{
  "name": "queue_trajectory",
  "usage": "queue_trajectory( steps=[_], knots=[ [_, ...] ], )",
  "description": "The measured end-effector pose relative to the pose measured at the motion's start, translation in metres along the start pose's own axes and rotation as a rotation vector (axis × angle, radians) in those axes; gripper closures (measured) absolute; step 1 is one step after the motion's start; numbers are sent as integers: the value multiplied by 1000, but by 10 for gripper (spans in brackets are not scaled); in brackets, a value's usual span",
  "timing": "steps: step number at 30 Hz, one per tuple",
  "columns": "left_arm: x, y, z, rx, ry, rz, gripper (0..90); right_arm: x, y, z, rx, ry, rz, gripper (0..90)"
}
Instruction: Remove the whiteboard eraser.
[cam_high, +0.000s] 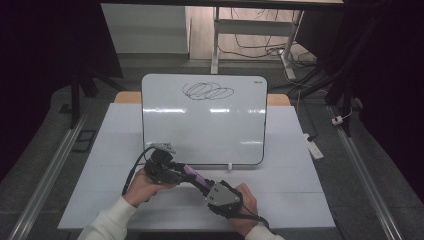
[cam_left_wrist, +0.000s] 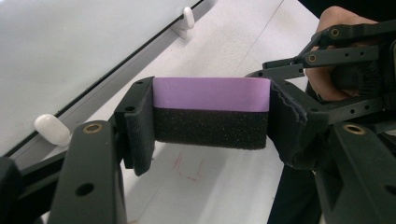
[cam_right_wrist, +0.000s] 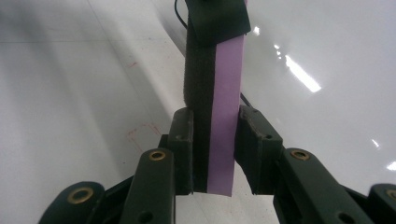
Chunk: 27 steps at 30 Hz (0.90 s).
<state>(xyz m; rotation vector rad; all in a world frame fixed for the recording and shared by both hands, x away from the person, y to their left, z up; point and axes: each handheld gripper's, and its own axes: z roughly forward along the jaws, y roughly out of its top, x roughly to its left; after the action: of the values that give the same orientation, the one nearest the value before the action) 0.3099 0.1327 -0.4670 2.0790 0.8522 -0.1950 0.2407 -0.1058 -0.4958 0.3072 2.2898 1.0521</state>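
Observation:
A board eraser (cam_high: 191, 174), purple on one side and black felt on the other, hangs just above the white table in front of the whiteboard (cam_high: 200, 130). Both grippers are shut on it. My left gripper (cam_high: 172, 171) clamps it lengthwise by its two ends; in the left gripper view the eraser (cam_left_wrist: 210, 114) spans the left gripper (cam_left_wrist: 210, 122). My right gripper (cam_high: 204, 184) pinches it across its thickness, purple face against one pad, felt against the other; the eraser (cam_right_wrist: 215, 107) runs forward out of the right gripper (cam_right_wrist: 215, 147). A black looping scribble (cam_high: 207, 91) marks the board's far part.
The whiteboard lies on a white table (cam_high: 290, 195), with small white feet (cam_left_wrist: 51, 128) along its near edge. Faint red marks (cam_left_wrist: 189, 170) are on the table below the eraser. Desk legs and cables (cam_high: 260, 47) stand on the floor beyond.

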Motion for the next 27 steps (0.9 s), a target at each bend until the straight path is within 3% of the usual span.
queue_trajectory(
  steps=[7,10,12,16,22,27],
  knots=[
    [-3,0,-1,-11,14,23,390,-2,-1,0,-9,16,24,657],
    [-4,0,-3,-14,21,45,390,-6,-1,0,-7,47,57,561],
    [-4,0,-7,-22,27,58,391,-14,-1,-3,-32,86,111,481],
    [-4,-2,-12,-28,21,99,391,-34,-3,-14,-86,157,238,412],
    [-10,-3,-9,-12,3,176,391,-57,-10,-23,-109,258,316,367],
    [-12,-4,-10,-10,1,221,391,-65,-12,-25,-98,323,339,351]
  ],
)
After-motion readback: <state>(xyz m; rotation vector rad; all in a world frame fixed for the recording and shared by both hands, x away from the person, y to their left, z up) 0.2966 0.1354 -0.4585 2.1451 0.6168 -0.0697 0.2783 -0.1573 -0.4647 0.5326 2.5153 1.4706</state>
